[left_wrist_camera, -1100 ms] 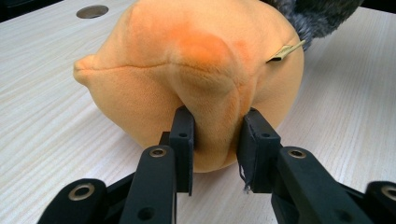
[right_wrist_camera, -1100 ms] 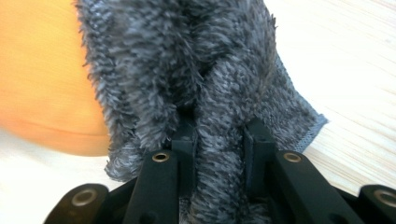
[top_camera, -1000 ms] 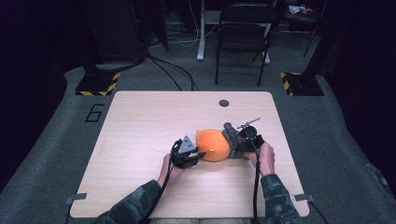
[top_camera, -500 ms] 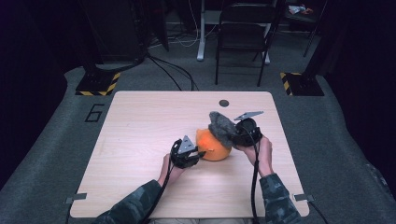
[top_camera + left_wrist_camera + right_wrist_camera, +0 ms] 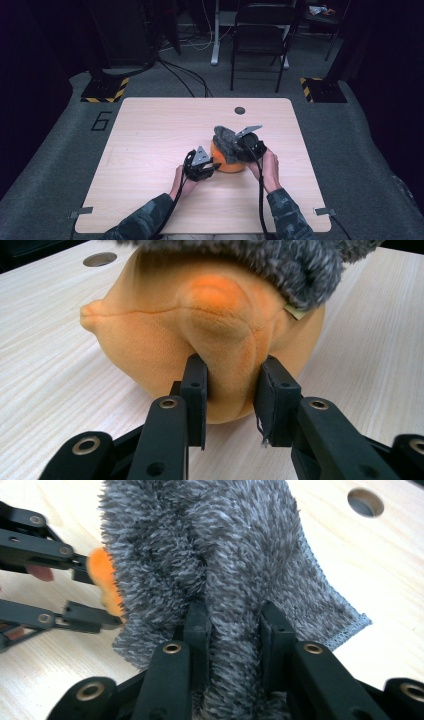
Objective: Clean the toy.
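Observation:
An orange plush toy [image 5: 228, 161] lies on the wooden table [image 5: 150, 140] near its middle. My left gripper [image 5: 209, 169] is shut on a bulging fold of the plush [image 5: 220, 330], its pads pinching the fabric from both sides. A grey fuzzy cloth [image 5: 226, 137] drapes over the top of the plush. My right gripper [image 5: 239, 146] is shut on a bunched ridge of that cloth [image 5: 220, 555], held a little above the toy. In the right gripper view the left gripper's jaws [image 5: 75, 605] show at the left, with orange plush between them.
A round cable hole [image 5: 239, 110] sits in the table near its far edge. Beyond the table stand a black chair [image 5: 260, 45], cables on the floor and two yellow-black striped bases [image 5: 104, 90]. The number 6 is marked on the floor at the left.
My right gripper has lifted the grey cloth up off the right side of the plush and carried it over the top. The left gripper has stayed where it was.

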The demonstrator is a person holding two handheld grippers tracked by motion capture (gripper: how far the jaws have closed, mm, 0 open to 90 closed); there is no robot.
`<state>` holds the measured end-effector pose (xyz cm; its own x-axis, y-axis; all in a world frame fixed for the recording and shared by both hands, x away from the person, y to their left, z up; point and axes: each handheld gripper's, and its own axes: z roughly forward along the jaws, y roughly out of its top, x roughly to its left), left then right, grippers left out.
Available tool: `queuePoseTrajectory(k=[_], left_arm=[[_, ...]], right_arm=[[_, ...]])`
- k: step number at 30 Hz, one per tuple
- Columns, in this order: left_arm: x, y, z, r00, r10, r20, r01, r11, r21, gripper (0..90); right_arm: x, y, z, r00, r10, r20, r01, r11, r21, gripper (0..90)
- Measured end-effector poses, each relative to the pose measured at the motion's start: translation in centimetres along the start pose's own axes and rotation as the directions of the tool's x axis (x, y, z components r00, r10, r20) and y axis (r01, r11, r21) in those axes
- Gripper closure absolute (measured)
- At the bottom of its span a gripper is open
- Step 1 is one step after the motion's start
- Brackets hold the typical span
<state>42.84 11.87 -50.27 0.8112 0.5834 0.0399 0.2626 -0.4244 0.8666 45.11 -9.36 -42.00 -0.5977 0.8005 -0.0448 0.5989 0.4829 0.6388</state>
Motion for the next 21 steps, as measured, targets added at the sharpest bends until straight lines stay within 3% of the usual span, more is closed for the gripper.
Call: queuePoseTrajectory(k=[6,12,18,21], left_arm=[[-0.1,0.0,0.0,1.0,0.0,-0.001,0.0,1.0,0.003,68.7],[0.1,-0.1,0.0,0.9999,-0.006,0.01,0.006,1.0,-0.003,68.7],[0.0,-0.1,0.0,1.0,0.004,0.009,-0.004,1.0,0.0,68.5],[0.0,-0.1,0.0,1.0,0.002,0.009,-0.002,1.0,-0.005,68.5]], right_arm=[[-1.4,-0.4,0.0,0.9997,0.023,0.002,-0.023,0.999,0.025,70.5],[-4.1,-1.6,0.5,0.9947,0.103,0.003,-0.103,0.992,0.066,70.5],[-4.9,-2.4,1.1,0.9913,0.124,0.046,-0.128,0.987,0.095,70.5],[-5.5,-2.9,1.7,0.9882,0.148,0.042,-0.152,0.982,0.112,70.4]])
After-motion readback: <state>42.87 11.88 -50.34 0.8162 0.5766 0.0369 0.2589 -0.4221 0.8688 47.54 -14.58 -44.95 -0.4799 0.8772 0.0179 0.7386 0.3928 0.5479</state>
